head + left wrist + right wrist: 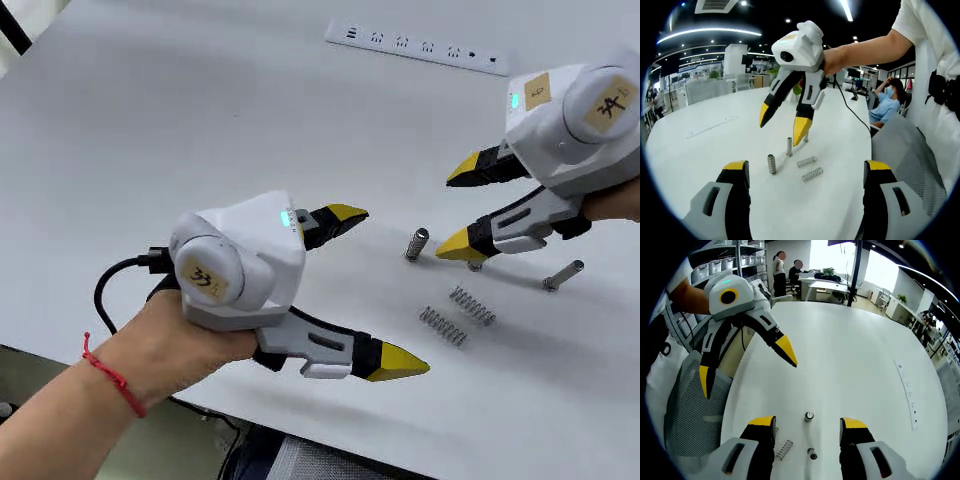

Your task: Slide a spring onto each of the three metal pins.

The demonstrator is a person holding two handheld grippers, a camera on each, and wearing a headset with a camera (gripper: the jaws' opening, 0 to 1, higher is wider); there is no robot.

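One metal pin (416, 243) (771, 164) stands on the white table (200, 120) and looks ribbed, as if a spring sits on it. A bare pin (563, 274) (789, 146) stands further right. A third pin (475, 265) is partly hidden behind the right gripper's lower jaw. Two loose springs (471, 305) (443, 326) lie side by side near the front. My right gripper (447, 218) (781, 129) hovers open just above the pins. My left gripper (385, 290) (747, 372) is open too, left of the springs, holding nothing. The right gripper view looks down on two pins (809, 416) (812, 455) and one spring (784, 449).
A white power strip (425, 47) (907, 390) lies at the table's far side. A black cable (110, 285) trails from the left gripper past the near table edge. A grey mesh chair (690, 410) stands beside the table. People sit at desks in the background.
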